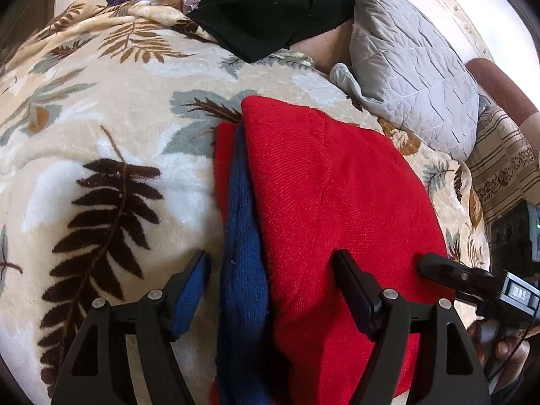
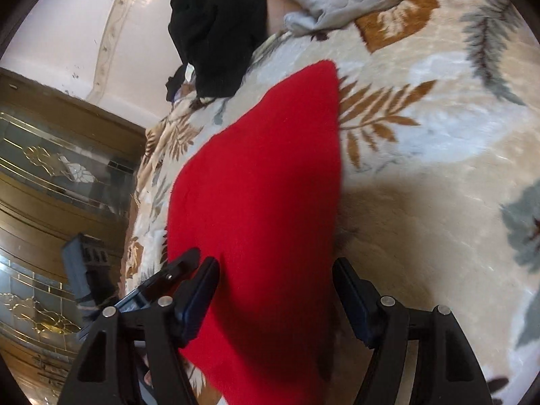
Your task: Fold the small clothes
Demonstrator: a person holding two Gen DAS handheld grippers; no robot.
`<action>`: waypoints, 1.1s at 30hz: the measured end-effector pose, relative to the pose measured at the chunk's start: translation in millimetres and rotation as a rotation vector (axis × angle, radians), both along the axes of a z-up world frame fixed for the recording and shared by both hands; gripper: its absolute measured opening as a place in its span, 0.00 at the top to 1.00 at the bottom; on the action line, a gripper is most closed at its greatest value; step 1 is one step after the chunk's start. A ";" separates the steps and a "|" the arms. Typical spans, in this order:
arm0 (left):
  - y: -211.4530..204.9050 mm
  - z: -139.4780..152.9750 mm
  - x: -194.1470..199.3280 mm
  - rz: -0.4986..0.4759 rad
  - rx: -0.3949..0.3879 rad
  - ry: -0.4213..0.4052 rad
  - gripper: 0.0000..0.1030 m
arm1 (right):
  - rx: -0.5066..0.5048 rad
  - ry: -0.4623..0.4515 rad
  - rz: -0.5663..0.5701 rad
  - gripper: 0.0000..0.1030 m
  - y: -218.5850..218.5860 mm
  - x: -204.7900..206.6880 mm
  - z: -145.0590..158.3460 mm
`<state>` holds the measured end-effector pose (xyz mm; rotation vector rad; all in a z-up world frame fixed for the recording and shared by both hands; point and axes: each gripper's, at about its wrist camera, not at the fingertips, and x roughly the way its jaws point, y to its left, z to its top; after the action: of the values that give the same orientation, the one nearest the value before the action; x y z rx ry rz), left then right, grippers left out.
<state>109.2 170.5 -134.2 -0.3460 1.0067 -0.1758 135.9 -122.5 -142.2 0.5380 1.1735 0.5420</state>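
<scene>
A folded red knit garment lies flat on the leaf-patterned blanket, with a blue band running along its left edge. My left gripper is open just above the garment's near end, its fingers astride the blue band and the red cloth. One finger of the right gripper reaches onto the garment's right edge. In the right wrist view the red garment fills the middle, and my right gripper stands open over its near end. Neither gripper pinches any cloth.
A heap of black clothing lies at the far end of the bed beside a grey quilted pillow. A wooden cabinet with patterned glass stands past the bed's edge. A hand holds the right gripper's handle.
</scene>
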 end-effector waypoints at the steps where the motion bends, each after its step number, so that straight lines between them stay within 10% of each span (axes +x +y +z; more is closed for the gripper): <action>1: 0.2 -0.1 0.6 -0.003 -0.001 0.000 0.25 | 0.000 0.003 0.001 0.29 0.6 0.1 -0.4; 11: 1.9 -2.5 3.8 -0.020 -0.019 0.000 0.24 | -0.088 -0.024 0.049 0.36 28.6 10.5 -0.4; 16: 0.6 -1.5 4.4 -0.062 -0.099 -0.005 0.57 | -0.164 -0.085 0.100 0.56 37.1 3.5 23.5; 21: -7.1 20.3 -5.3 -0.067 -0.086 -0.048 0.65 | -0.179 -0.169 0.125 0.58 39.6 -10.9 59.0; 33: -104.0 81.7 7.3 -0.172 -0.092 -0.175 0.62 | -0.121 -0.254 0.002 0.57 -74.3 -12.6 114.0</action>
<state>116.5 66.5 -52.6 -0.3216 0.8560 -0.4029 123.4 -196.9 -28.2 0.3525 0.9576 0.5203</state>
